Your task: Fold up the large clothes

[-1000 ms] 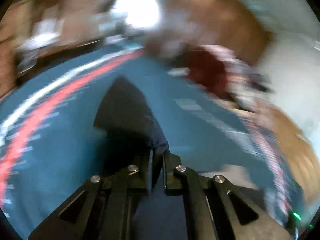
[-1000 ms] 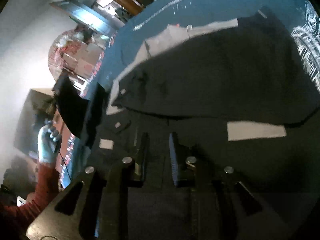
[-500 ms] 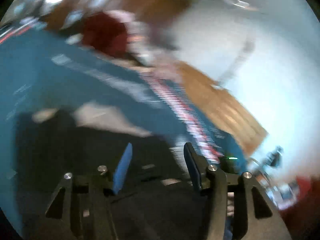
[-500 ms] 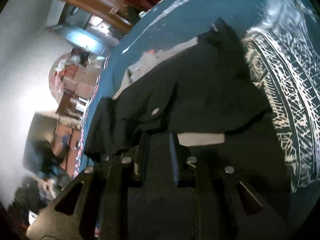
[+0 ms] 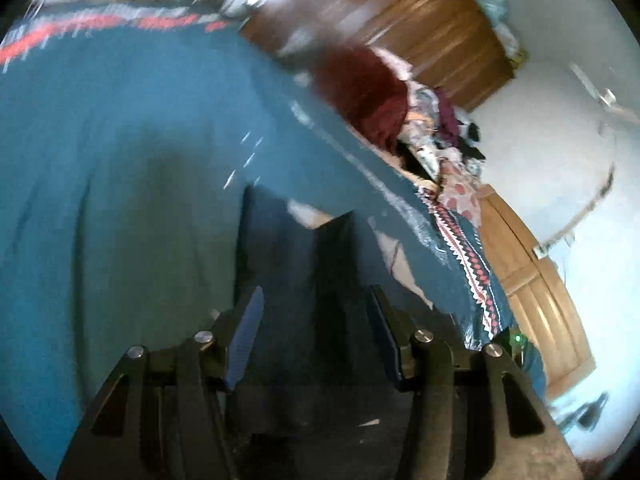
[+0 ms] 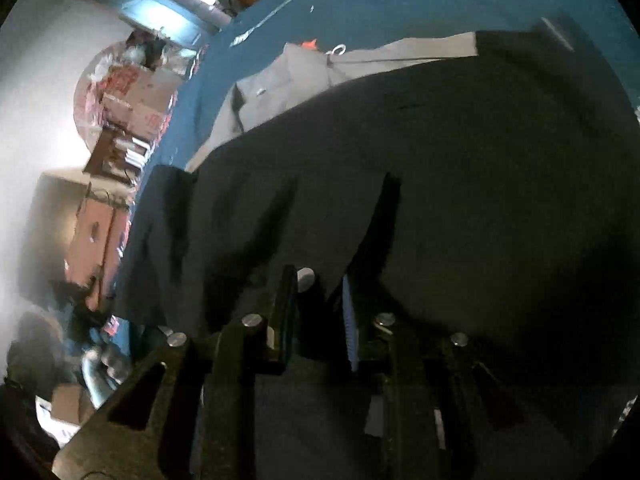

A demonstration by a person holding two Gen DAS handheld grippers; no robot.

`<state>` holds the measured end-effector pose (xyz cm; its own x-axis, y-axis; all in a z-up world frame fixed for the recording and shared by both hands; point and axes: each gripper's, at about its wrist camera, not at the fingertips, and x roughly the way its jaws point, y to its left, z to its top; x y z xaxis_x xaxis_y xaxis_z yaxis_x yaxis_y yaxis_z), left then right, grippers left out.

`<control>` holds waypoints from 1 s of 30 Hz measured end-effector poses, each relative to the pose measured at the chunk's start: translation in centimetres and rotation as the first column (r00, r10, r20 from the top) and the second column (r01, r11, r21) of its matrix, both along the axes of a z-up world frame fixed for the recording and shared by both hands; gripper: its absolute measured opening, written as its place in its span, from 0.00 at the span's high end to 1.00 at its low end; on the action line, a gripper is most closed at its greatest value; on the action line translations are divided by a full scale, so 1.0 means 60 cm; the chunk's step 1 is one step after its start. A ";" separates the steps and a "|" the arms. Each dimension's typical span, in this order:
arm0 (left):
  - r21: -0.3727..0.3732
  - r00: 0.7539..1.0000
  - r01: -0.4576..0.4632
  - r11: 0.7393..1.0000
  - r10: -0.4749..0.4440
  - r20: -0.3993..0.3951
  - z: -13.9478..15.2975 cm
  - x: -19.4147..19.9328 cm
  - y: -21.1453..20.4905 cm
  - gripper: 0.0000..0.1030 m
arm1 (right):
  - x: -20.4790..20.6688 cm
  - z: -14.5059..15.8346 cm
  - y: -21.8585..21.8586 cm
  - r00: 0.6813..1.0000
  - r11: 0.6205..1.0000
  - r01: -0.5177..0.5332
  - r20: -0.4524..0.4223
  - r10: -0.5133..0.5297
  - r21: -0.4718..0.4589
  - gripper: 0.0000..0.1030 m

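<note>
Left gripper (image 5: 316,330) has let the dark garment (image 6: 460,184) go and hangs spread-jawed over it, right gripper (image 6: 320,308) gaping ahead of the fold, which may slump back unpinned.

The large garment (image 6: 460,168) is black, with a pale grey inner part (image 6: 288,76) showing at its 11 o'clock edge. It lies on a teal blue cover (image 5: 120,140). This cover has a red and white stripe (image 5: 100,26) at 11 o'clock and a zigzag border (image 5: 464,248) in red, white and black at 3 o'clock. The left gripper (image 5: 316,308) is black with blue pads (image 5: 246,332); the right gripper (image 6: 320,292) is black too. At 1 o'clock there is a dark red cloth (image 5: 368,92) and brown wood furniture (image 5: 420,24).
</note>
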<state>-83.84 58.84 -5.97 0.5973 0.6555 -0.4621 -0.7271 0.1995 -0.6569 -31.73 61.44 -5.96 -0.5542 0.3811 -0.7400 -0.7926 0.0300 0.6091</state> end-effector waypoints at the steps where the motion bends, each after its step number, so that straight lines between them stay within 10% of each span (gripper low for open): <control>1: 0.009 0.999 0.027 1.000 -0.027 -0.029 0.007 0.018 0.012 0.48 | -0.002 -0.005 0.005 1.000 1.000 -0.003 0.001 0.003 -0.006 0.79; 4: -0.076 0.979 0.072 0.994 -0.085 -0.185 -0.009 0.062 0.041 0.48 | 0.001 -0.006 0.010 1.000 1.000 0.003 -0.009 -0.003 0.001 1.00; 8: -0.246 0.969 0.076 0.966 -0.130 -0.211 -0.089 0.061 0.065 0.50 | 0.026 0.043 -0.012 0.999 0.996 0.033 -0.037 -0.029 0.087 1.00; 18: -0.250 0.967 0.080 0.965 -0.137 -0.217 -0.114 0.059 0.057 0.51 | 0.133 0.007 -0.052 0.991 0.993 0.119 0.059 -0.120 0.020 0.99; 21: -0.246 0.965 0.065 0.967 -0.123 -0.231 -0.092 0.062 0.055 0.51 | 0.128 0.043 -0.067 0.972 0.986 0.134 0.179 -0.150 0.096 0.94; 25: -0.196 0.963 0.065 0.978 -0.113 -0.246 -0.069 0.069 0.036 0.48 | 0.112 0.073 -0.061 0.983 0.976 0.104 0.129 -0.130 0.192 0.94; 30: -0.209 0.969 0.034 0.977 -0.084 -0.234 -0.066 0.057 0.032 0.48 | 0.081 -0.029 -0.031 0.995 0.999 0.017 0.101 -0.021 0.042 1.00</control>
<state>-80.44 60.73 -9.92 0.4872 0.5007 -0.7155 -0.8592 0.1285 -0.4952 -26.85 59.60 -7.68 -0.4694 0.4219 -0.7757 -0.8500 0.0221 0.5263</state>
